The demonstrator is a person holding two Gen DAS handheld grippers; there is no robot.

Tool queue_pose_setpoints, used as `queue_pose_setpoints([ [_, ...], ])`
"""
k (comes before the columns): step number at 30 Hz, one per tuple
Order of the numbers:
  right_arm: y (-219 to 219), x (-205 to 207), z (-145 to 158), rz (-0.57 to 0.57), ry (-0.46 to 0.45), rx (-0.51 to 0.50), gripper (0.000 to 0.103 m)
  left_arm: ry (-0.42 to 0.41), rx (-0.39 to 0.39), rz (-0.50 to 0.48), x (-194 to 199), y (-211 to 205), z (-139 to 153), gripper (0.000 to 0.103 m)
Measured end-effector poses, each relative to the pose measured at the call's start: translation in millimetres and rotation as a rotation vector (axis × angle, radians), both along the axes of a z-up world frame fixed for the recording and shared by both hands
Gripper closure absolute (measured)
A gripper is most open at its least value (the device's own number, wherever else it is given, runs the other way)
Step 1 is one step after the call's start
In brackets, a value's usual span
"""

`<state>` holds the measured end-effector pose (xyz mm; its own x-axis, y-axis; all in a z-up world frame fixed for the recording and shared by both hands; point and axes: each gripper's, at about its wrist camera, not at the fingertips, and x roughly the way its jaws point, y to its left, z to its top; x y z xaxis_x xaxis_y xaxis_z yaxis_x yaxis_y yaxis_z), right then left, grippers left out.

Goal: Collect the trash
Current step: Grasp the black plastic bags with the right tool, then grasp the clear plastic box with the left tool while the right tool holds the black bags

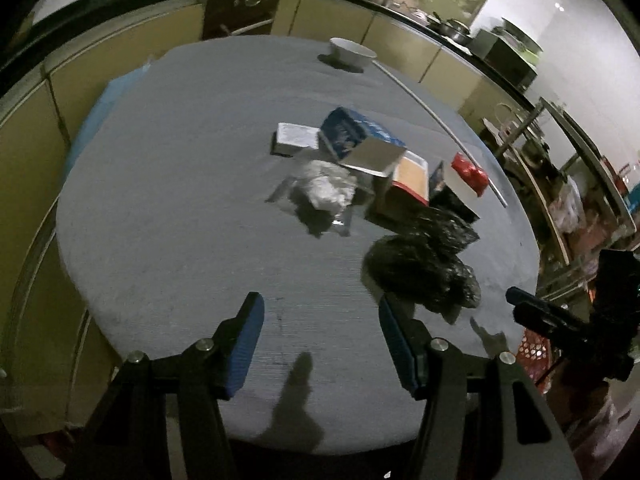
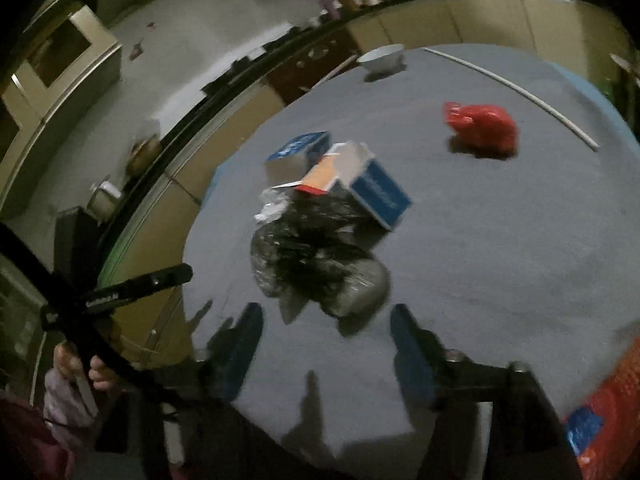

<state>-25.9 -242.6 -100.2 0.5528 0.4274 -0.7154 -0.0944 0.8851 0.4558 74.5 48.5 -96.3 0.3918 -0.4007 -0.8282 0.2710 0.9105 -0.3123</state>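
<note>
The trash sits bunched in the middle of the grey worktop (image 1: 168,184): a crumpled black plastic bag (image 1: 424,268) nearest the tools, a wad of clear plastic (image 1: 324,188) just beyond it, and a jumble of small cartons behind, with a blue box (image 1: 356,130) leaning over a white box (image 1: 296,138) and an orange-faced carton (image 1: 410,178) tipped against them. A red bag (image 2: 482,126) lies apart from the heap, out toward a thin white stick (image 2: 512,84) that runs along the far side. A white bowl (image 1: 352,53) stands alone at the far rim.

Both tools hover above the near edge, jaws spread wide, holding nothing. The left tool (image 1: 320,340) faces bare cloth, with the black bag just off its right finger. The right tool (image 2: 326,344) lines up almost straight on that same bag, so I'd judge the bag is the first pick.

Plenty of open surface lies left of the heap and all along the near side, so the approach is easy. The cartons lean on one another, so pulling one may topple the rest. At the lower right of the right view shows something red and mesh-like (image 2: 608,408), possibly a basket for the trash; too blurred to say.
</note>
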Motion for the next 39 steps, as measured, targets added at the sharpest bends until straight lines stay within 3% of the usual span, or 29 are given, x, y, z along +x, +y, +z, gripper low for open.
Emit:
queue_pose_setpoints([
  [8,15.7,32.5,-5.1,0.107,-0.015,-0.116,0.033,0.05,-0.019,0.017,18.2,11.5,-12.3,0.043],
  [15,39.3,69.2,-32.2,0.234,-0.016,-0.238,0.033,0.094,-0.068,0.0,49.2,5.5,-13.1,0.042],
  [16,42.7,70.5,-34.4,0.245,-0.023,-0.243,0.035,0.093,-0.073,-0.003,54.8,2.9,-12.9,0.042],
  [18,50.1,70.6,-38.2,0.25,-0.043,-0.271,0.052,0.09,-0.073,-0.011,65.8,-4.2,-13.0,0.042],
  [28,39.1,27.2,-33.7,0.191,-0.034,-0.185,0.055,-0.025,0.028,-0.112,109.9,-64.7,-26.0,0.042],
  [30,29.6,18.1,-32.7,0.165,-0.026,-0.162,0.055,-0.041,0.018,-0.13,112.1,-69.9,-28.4,0.041],
  [37,2.4,5.5,-24.6,0.057,-0.039,-0.091,0.055,0.018,-0.019,-0.137,112.9,-70.3,-43.4,0.042],
  [39,1.4,3.9,-26.2,0.036,-0.033,-0.086,0.055,0.03,-0.025,-0.148,105.4,-69.8,-47.9,0.047],
])
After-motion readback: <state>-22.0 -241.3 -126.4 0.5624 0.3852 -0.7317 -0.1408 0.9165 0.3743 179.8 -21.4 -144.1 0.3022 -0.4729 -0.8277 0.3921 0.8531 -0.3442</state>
